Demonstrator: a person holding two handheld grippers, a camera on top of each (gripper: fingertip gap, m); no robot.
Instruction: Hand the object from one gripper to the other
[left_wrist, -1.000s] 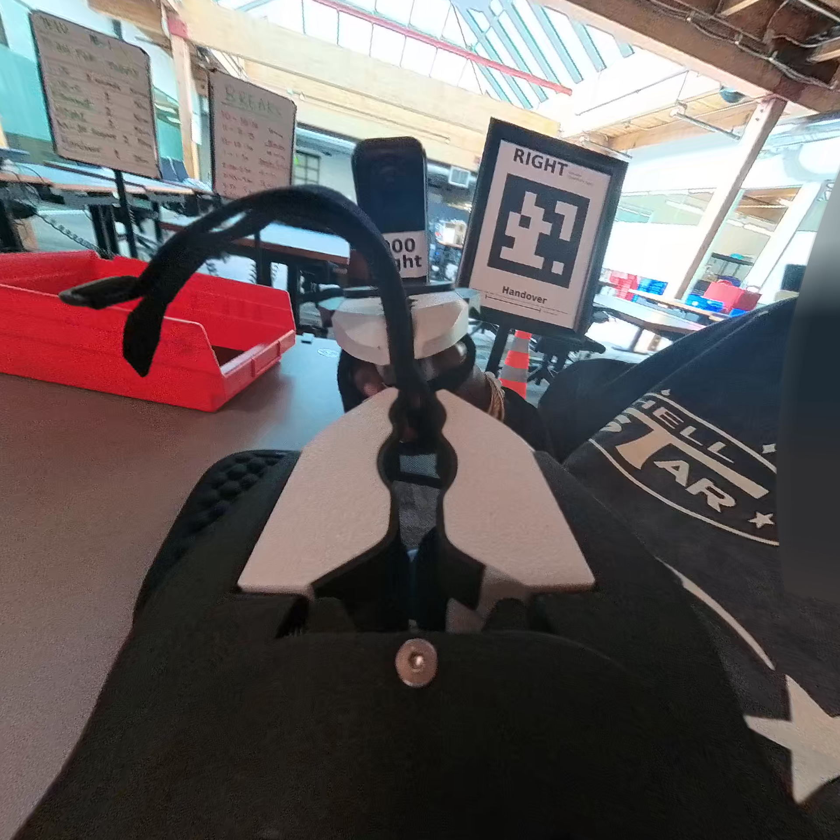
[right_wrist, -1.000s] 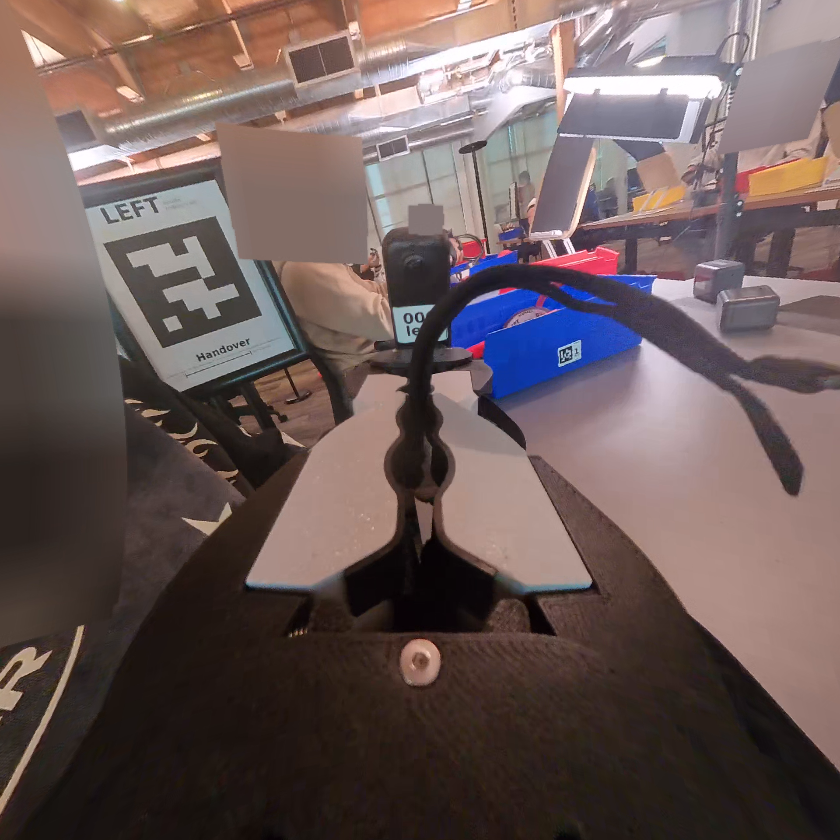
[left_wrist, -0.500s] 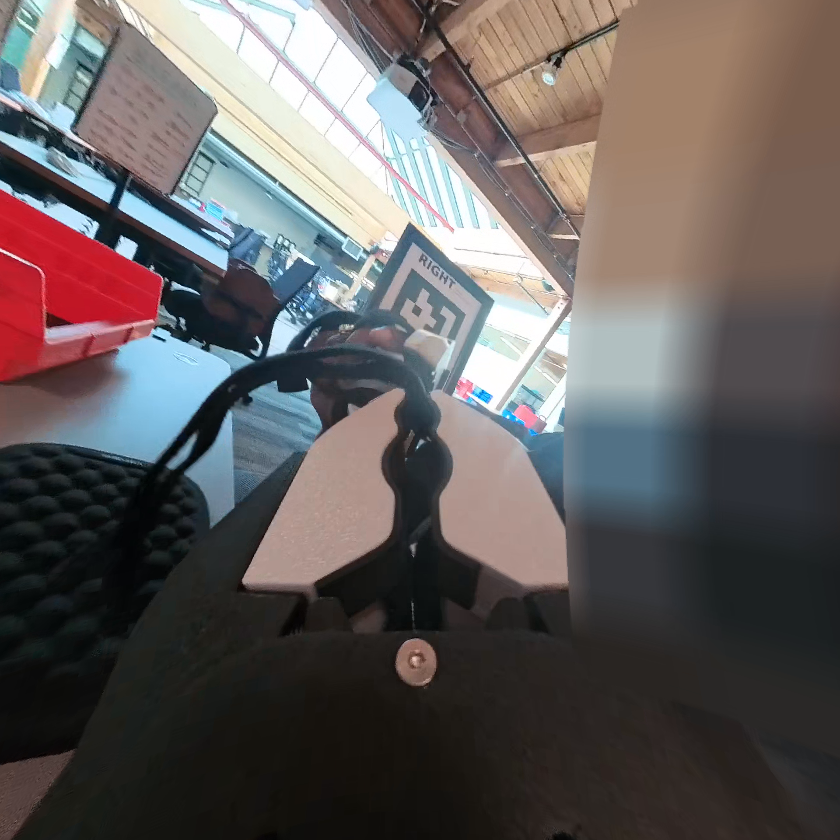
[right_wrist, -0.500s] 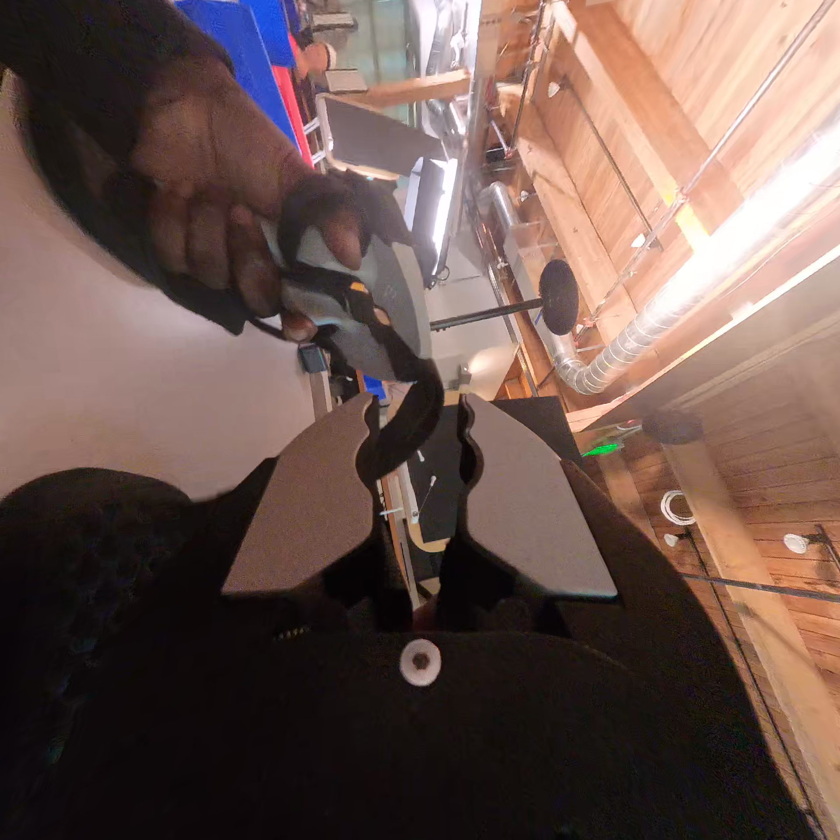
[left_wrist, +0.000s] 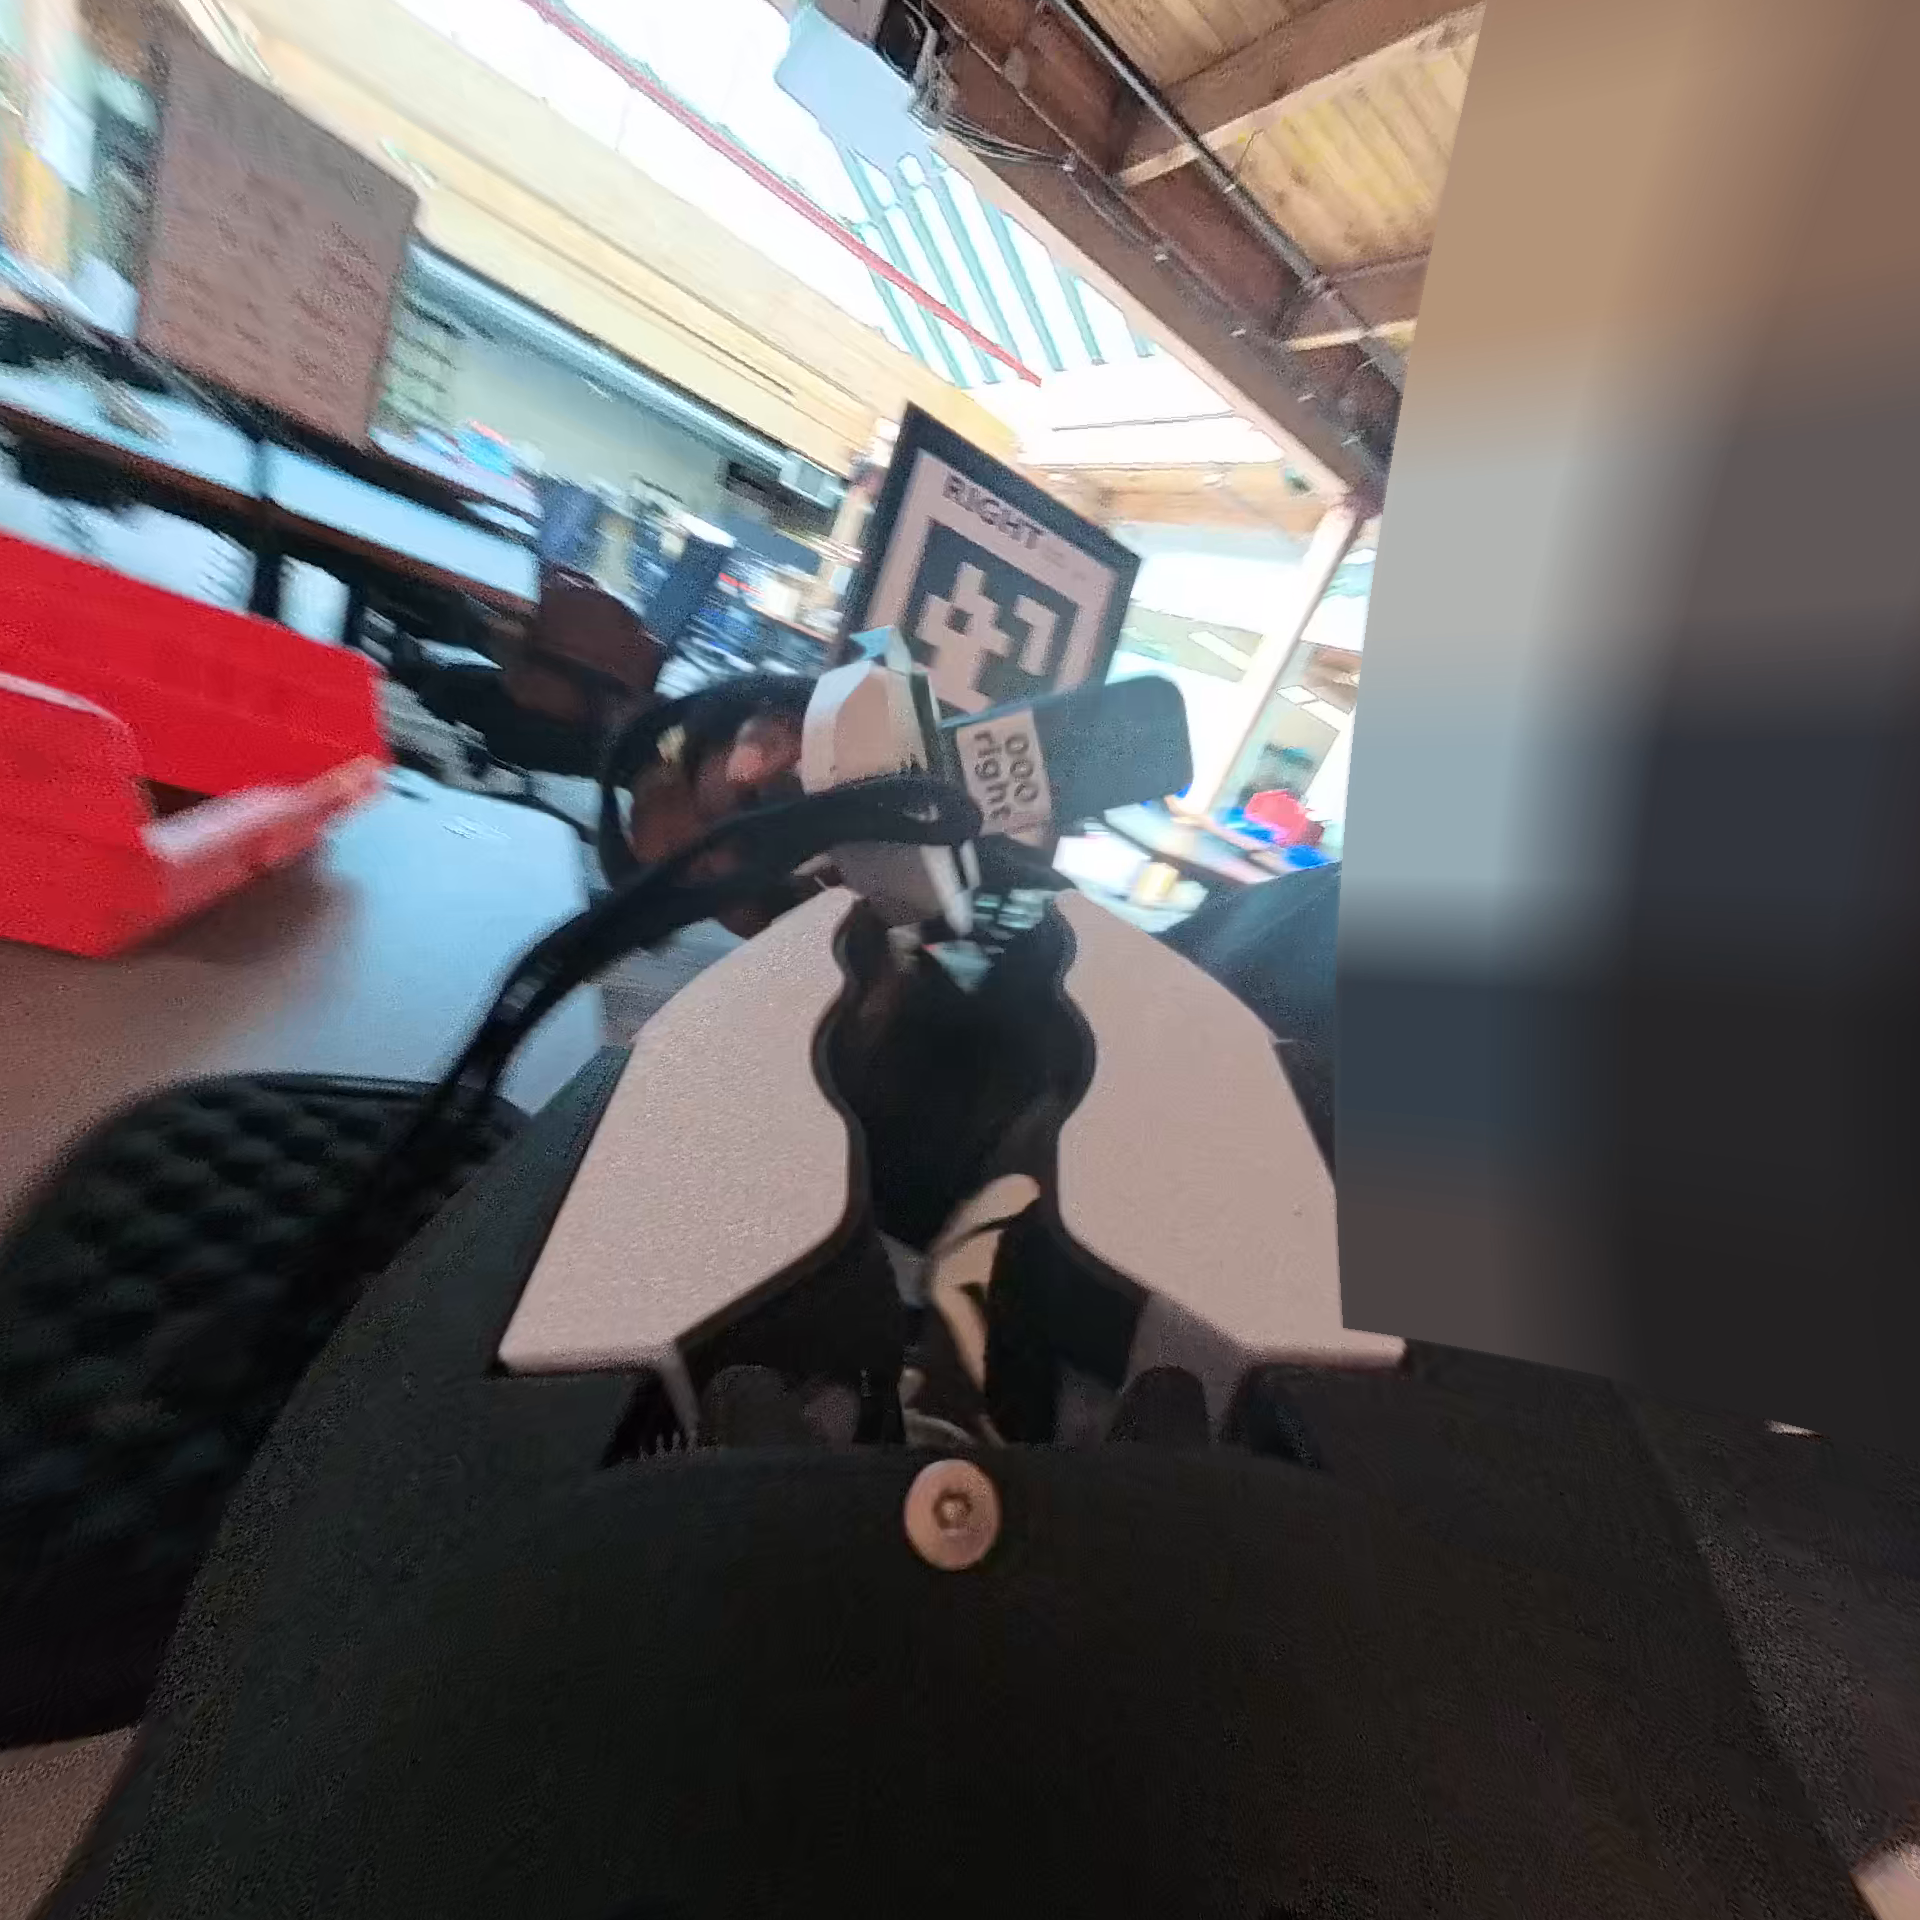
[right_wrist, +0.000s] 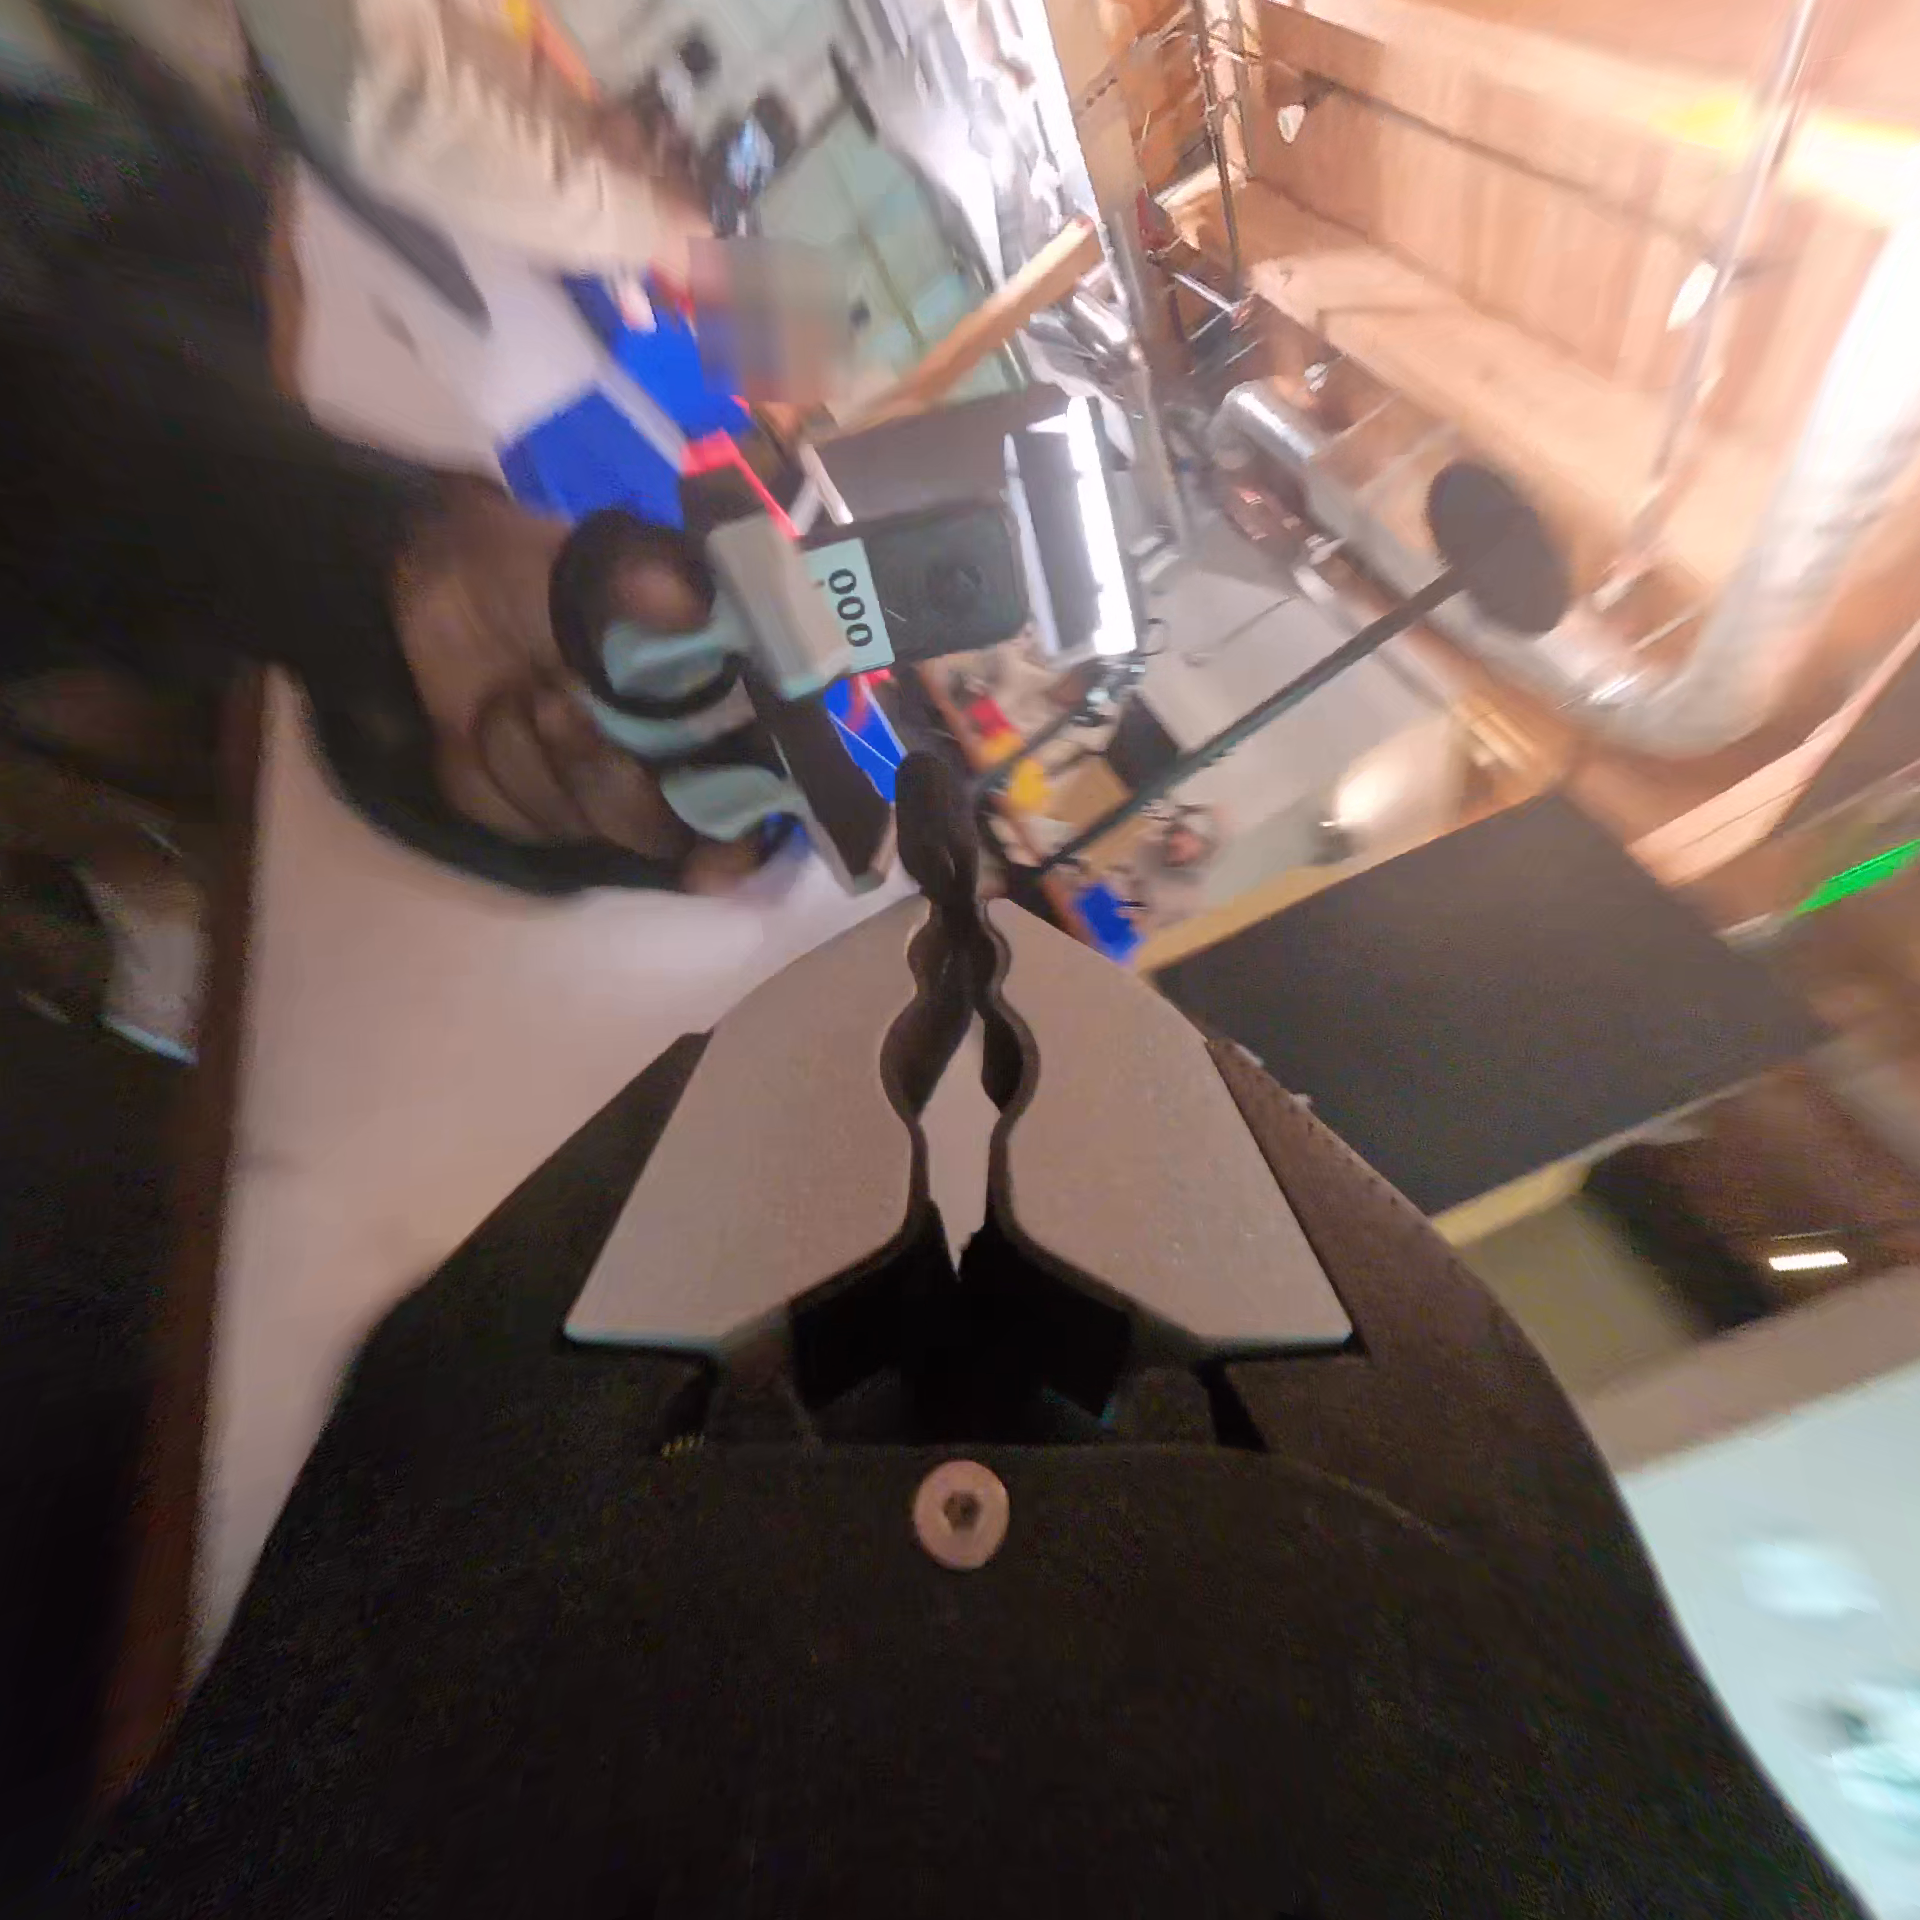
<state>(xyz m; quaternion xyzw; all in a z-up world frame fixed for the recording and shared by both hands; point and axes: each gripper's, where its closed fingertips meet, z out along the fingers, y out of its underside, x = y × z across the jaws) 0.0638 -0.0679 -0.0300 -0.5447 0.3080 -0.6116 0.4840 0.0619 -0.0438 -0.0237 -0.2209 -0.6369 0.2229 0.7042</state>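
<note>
Strap: a black strap (right_wrist: 940, 831) sat pinched at the tips of the right gripper (right_wrist: 958, 920), its free length arcing left and down (left_wrist: 540, 977) over the surface (left_wrist: 260, 997).
Right gripper: pressed together on the strap.
Left gripper: (left_wrist: 951, 935) fingers spread, nothing between them; the right gripper's body (left_wrist: 883, 748) stood just beyond its tips.
Surroundings: a red bin (left_wrist: 156, 748) at the left on the surface; a framed black-and-white marker sign (left_wrist: 997, 603) behind.
Hand: (right_wrist: 499, 686) held the left gripper's handle.
Writing: labels showed on both grippers and the sign.
</note>
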